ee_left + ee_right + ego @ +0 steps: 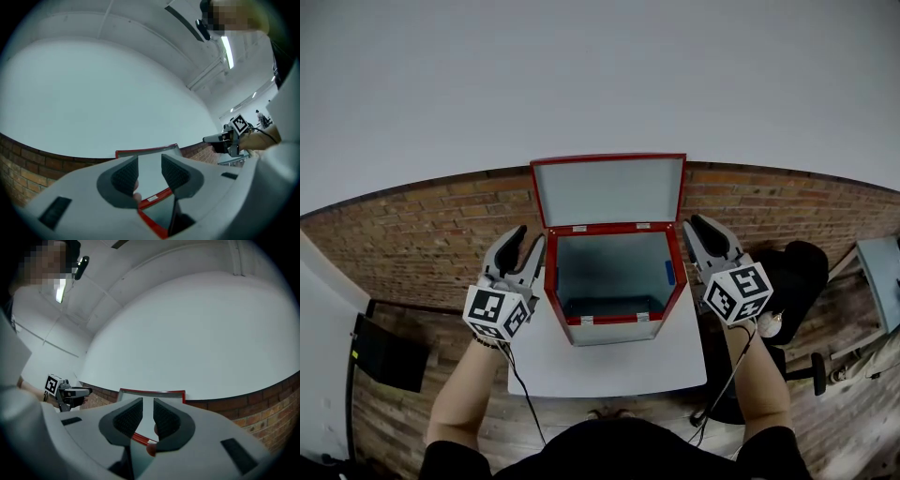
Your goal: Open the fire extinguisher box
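The red fire extinguisher box stands on a white table. Its lid is swung up and back, so the grey inside shows, with a blue patch on the right wall. My left gripper hangs beside the box's left wall, open, with nothing between its pads. My right gripper hangs beside the right wall, also open and holding nothing. In the left gripper view the left gripper frames the lid's rim. In the right gripper view the right gripper points at the lid's top edge.
The table stands on a brick-patterned floor. A black chair is at the right, close to my right arm. A flat black item lies at the left. A pale wall rises behind the box.
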The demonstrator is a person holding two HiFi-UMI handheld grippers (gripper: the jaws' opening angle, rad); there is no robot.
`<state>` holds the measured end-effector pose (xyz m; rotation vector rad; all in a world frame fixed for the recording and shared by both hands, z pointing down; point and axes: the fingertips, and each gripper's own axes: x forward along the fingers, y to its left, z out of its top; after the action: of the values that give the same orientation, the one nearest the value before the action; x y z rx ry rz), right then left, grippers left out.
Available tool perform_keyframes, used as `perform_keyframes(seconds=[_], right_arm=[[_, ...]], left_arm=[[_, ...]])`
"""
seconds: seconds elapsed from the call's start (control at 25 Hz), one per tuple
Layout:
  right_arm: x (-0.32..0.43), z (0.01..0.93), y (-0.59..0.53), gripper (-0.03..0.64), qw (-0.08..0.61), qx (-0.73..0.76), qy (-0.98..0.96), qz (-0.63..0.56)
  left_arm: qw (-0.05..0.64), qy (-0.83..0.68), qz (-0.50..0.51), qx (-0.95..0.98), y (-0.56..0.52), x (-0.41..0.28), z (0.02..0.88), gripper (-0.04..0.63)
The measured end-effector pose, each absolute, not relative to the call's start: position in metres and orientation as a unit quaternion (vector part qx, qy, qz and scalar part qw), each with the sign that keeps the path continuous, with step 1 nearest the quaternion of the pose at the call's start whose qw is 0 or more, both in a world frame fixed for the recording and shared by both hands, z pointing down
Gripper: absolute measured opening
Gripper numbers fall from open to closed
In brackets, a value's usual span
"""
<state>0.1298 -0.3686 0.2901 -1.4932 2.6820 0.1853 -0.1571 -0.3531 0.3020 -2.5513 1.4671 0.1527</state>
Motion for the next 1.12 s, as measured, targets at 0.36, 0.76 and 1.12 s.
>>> perform_keyframes(seconds=[0.36, 0.76, 1.12], right_arm=[[0.094, 0.339, -0.292, 0.035, 0.014, -0.453, 0.889, 0.069], [0.079, 0.392, -0.248, 0.020, 0.015, -0.445, 0.895, 0.036], [0.068, 0.442, -0.218, 0.020, -0.012, -0.451, 0.892, 0.005]], left_arm=[[0.053, 0.488, 0.063, -0.869, -0.286, -0.133, 0.346, 0.119], [0.043, 0.463, 0.064, -0.883, -0.237, -0.105, 0.387, 0.049], [0.016, 0.447, 0.052, -0.893, -0.208, -0.090, 0.429, 0.049]])
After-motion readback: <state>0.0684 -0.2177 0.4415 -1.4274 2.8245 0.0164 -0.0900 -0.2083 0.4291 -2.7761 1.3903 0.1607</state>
